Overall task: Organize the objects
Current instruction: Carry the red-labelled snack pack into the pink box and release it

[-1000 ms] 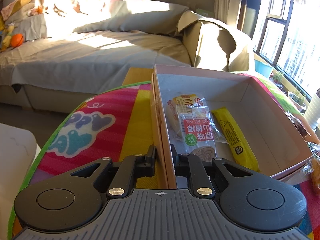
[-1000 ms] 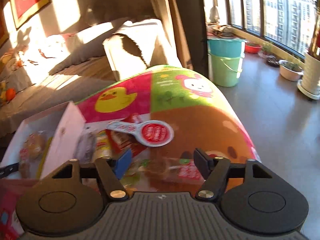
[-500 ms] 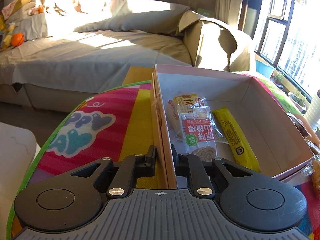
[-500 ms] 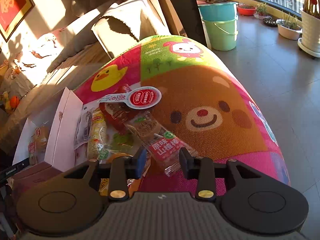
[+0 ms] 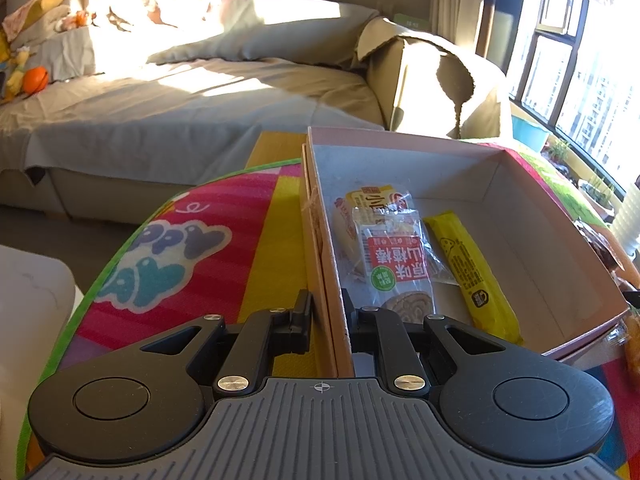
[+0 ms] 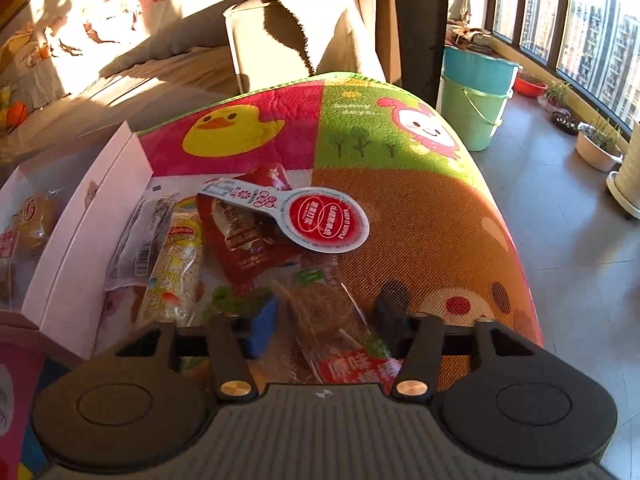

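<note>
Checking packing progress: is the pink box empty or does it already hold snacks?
Partly filled: the pink box holds a yellow bar and clear-wrapped snacks.

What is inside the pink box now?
In the box lie a yellow bar and a red-label snack pack resting on a yellow-topped pack. What lies beneath those two is covered.
</note>
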Demonstrator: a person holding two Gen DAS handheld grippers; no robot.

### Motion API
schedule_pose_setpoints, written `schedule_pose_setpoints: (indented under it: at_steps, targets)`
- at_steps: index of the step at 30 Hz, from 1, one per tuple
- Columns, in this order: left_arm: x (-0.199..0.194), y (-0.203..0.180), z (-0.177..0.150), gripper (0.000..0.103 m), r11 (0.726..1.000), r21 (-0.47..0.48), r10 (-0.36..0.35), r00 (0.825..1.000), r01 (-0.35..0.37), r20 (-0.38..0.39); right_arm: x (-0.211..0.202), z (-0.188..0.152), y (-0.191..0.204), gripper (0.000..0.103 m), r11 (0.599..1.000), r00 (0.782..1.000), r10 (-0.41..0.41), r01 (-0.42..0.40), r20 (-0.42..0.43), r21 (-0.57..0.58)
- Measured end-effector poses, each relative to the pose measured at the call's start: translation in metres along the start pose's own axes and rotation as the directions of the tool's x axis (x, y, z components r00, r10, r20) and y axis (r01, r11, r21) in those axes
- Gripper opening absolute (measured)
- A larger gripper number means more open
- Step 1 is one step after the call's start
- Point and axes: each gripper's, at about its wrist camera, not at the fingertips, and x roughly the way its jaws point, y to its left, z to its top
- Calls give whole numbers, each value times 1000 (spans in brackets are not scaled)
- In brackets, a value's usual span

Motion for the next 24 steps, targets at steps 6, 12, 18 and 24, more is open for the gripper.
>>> schedule_pose_setpoints:
  at_steps: [6, 12, 18, 24]
  targets:
    - [0, 1, -2, 15, 1000, -5, -6, 1000, 6, 5, -42, -16, -5, 34, 999, 999, -48, 48, -4, 24]
    - [0, 3, -2, 15, 1000, -16, -21, 1000, 21, 9, -96, -38, 15, 34, 998, 999, 29, -29, 15, 52]
    - [-1, 3, -2, 16, 1000, -19, -23, 1000, 23, 9, -111, -49, 69, 34, 989, 987, 150, -150, -56, 4]
    - [-2, 4, -3, 16, 999, -19, -31, 999, 31, 9, -137, -18, 120, 34, 949, 950, 312, -310, 13, -58]
